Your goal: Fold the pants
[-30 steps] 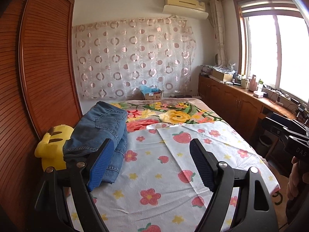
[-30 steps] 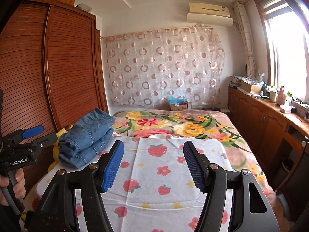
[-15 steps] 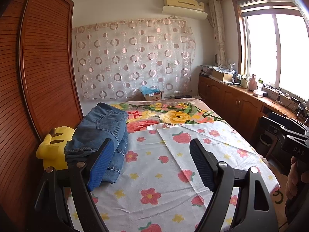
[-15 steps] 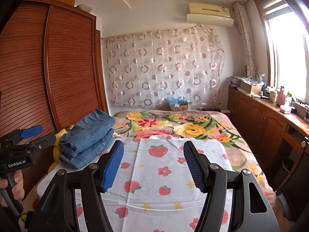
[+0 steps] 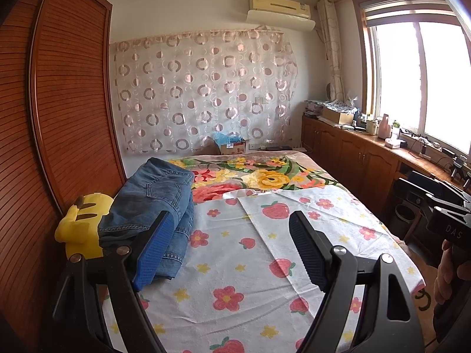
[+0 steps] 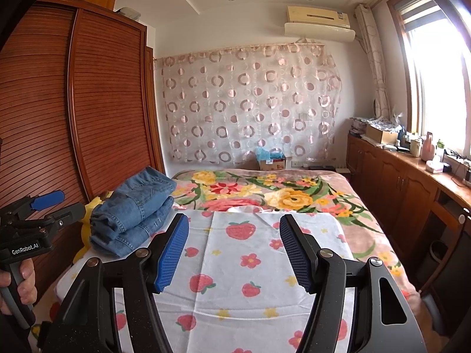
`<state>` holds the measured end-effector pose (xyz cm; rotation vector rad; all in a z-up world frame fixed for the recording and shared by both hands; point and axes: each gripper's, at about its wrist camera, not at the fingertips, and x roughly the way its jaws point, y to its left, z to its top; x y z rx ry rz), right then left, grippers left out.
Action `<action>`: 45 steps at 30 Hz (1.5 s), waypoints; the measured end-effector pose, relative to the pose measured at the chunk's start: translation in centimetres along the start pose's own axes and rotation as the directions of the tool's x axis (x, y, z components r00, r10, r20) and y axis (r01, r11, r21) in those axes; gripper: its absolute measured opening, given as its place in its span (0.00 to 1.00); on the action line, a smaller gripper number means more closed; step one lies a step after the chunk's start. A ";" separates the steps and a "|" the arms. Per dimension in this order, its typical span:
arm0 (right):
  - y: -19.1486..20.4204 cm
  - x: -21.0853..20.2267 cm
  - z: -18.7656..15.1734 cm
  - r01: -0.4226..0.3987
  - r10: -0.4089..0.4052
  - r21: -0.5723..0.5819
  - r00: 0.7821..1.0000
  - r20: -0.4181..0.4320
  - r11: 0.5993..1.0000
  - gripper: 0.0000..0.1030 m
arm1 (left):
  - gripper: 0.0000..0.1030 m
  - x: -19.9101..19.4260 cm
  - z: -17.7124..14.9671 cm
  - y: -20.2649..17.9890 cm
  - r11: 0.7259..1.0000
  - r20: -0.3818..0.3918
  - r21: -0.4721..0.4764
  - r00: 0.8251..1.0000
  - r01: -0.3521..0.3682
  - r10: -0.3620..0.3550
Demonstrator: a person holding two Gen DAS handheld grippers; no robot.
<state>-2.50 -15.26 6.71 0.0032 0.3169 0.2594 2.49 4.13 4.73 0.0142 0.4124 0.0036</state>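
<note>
The folded blue denim pants (image 5: 153, 203) are stacked in a thick bundle at the left edge of the bed (image 5: 294, 173), close to the slatted brown wooden wardrobe (image 5: 70, 111). The bundle is partly propped on a yellow plush toy (image 5: 79, 226) that is wedged between the bed and the wardrobe. Seen from the right wrist view, the pants (image 6: 132, 211) show several layered folds, with the hems turned toward the near edge of the bed.

A white cloth printed with strawberries and flowers (image 5: 250, 253) is spread over the near half of the bed, and its left margin is overlapped by the pants. Beyond it, a floral blanket with large yellow and red blooms (image 5: 265, 176) is laid up to the far edge. The middle and right of the cloth are left as open room.

The left gripper (image 5: 229, 250) is held above the near part of the cloth, its jaws spread wide with nothing between them. The right gripper (image 6: 234, 250) is likewise held over the cloth with jaws wide apart and nothing gripped. Along the right side, past the bed edge, a brown wooden cabinet run (image 5: 362, 158) is seen under the window.
</note>
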 end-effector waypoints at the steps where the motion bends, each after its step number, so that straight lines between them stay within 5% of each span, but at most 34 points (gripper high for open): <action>1: 0.0 0.0 0.0 0.000 0.000 0.000 1.000 0.000 1.000 0.64 | 0.79 0.0 0.0 0.0 1.000 0.000 0.000 1.000 0.001 -0.001; 45: 0.3 -0.5 0.2 0.011 -0.011 0.004 1.000 0.012 1.000 0.65 | 0.79 -0.1 -0.3 0.0 1.000 0.003 0.000 1.000 0.001 -0.001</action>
